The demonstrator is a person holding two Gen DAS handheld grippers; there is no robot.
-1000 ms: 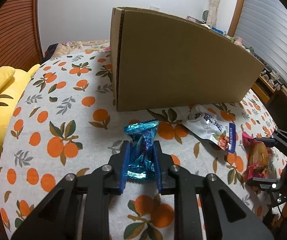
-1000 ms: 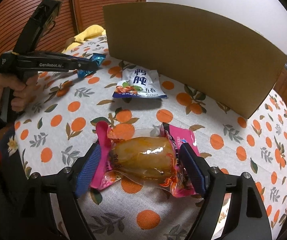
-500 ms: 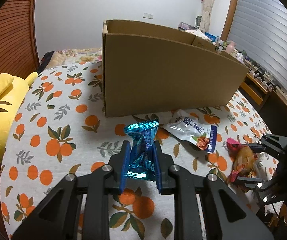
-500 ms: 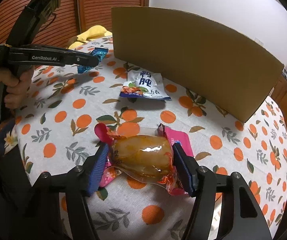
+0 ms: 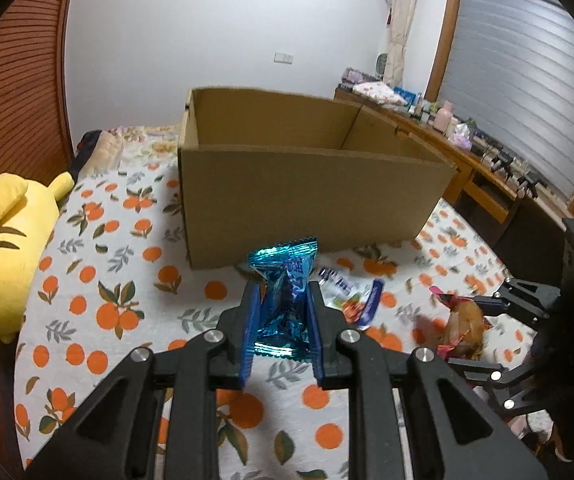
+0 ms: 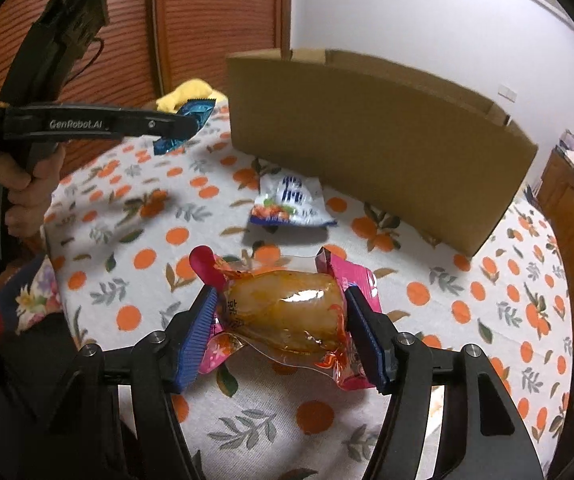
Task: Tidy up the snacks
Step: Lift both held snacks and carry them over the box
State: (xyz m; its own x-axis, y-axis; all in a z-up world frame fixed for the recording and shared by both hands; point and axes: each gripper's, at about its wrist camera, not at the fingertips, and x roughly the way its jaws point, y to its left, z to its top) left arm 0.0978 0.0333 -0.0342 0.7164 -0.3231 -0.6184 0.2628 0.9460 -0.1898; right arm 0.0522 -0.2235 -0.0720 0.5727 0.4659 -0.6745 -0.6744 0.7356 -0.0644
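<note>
My left gripper is shut on a blue foil snack packet and holds it in the air, in front of the open cardboard box. It also shows in the right wrist view, at upper left. My right gripper is shut on a pink and clear packet with a brown snack, lifted above the cloth; the packet also shows in the left wrist view. A white and blue snack packet lies on the cloth before the box.
The table carries a white cloth with orange prints. A yellow plush toy lies at its left edge. A wooden sideboard with small items runs along the right wall. Wooden slatted panels stand behind.
Both grippers have risen with their packets. The left one now looks over the box's near wall into it. The right packet has come off the cloth.
</note>
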